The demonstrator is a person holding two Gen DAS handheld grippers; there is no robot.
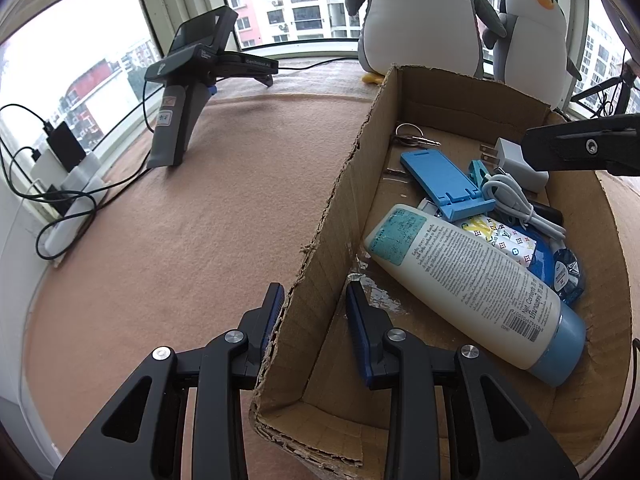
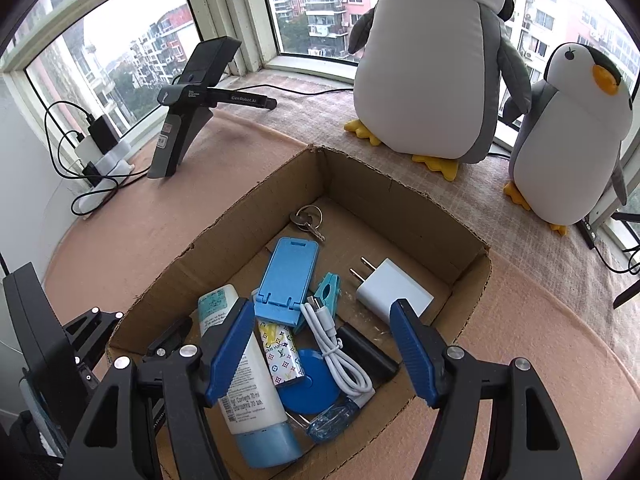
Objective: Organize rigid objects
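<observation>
Fingers of the left gripper (image 1: 314, 316) are straddling the near left wall of the cardboard box (image 1: 332, 208), one pad outside and one inside, gap visible, not clamping. Right gripper (image 2: 320, 344) is hovering wide open over the box, holding nothing. Inside, the lotion tube (image 2: 248, 364), blue phone stand (image 2: 286, 276), white cable (image 2: 336, 352), charger plug (image 2: 392, 288) and keys (image 2: 308, 218) are lying loosely piled. Judgement: collecting appears nearly done, since the cloth-covered table (image 1: 180, 220) is carrying no loose items.

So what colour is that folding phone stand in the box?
Light blue phone stand; clearest in the right wrist view.
</observation>
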